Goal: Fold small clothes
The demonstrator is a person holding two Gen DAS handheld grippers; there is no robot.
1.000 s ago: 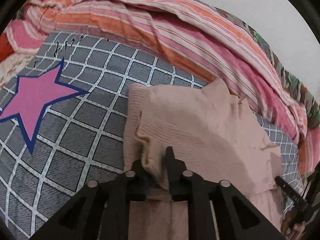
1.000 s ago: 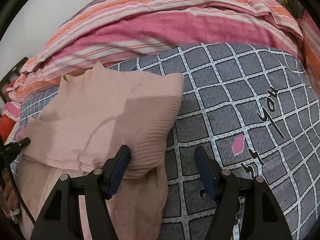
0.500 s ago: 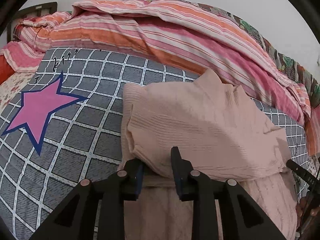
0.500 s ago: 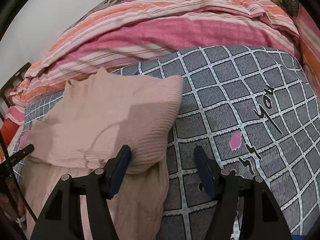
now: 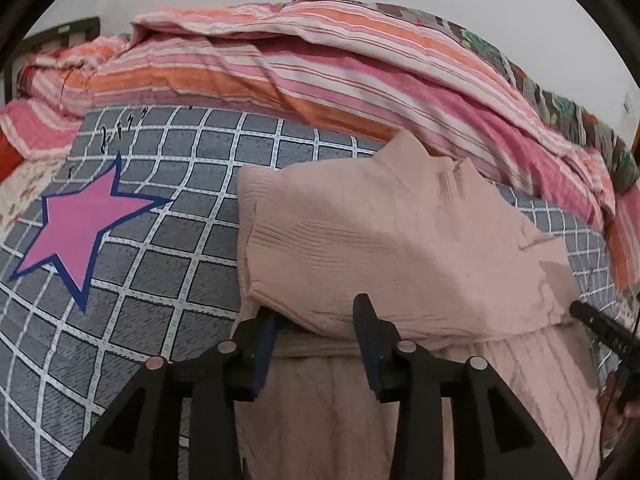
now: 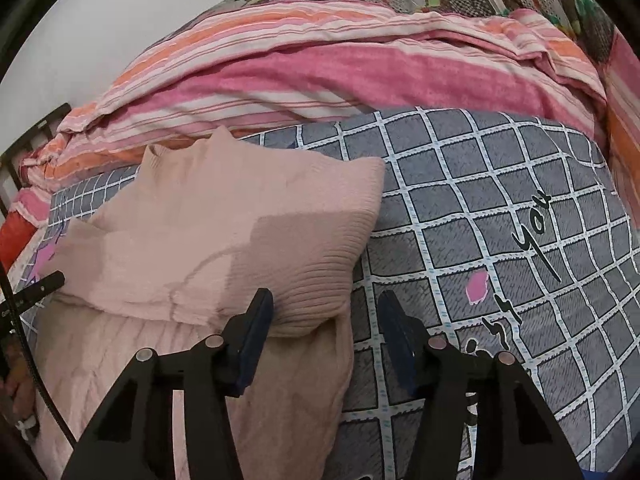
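Note:
A pale pink knit garment [image 5: 400, 248] lies on the grey checked bed cover, its upper part folded down over the lower part. It also shows in the right wrist view [image 6: 224, 240]. My left gripper [image 5: 314, 320] is open at the folded edge's left end, jaws apart, holding nothing. My right gripper [image 6: 326, 312] is open at the fold's right corner, its left finger over the knit and its right finger over the cover.
The grey checked cover [image 5: 160, 280] carries a pink star [image 5: 80, 232] on the left and black lettering [image 6: 536, 232] on the right. A heaped pink and orange striped quilt [image 5: 320, 64] runs along the far side against the wall.
My left gripper has opened and let go of the folded edge, which now lies flat on the garment. Both grippers have drawn back slightly.

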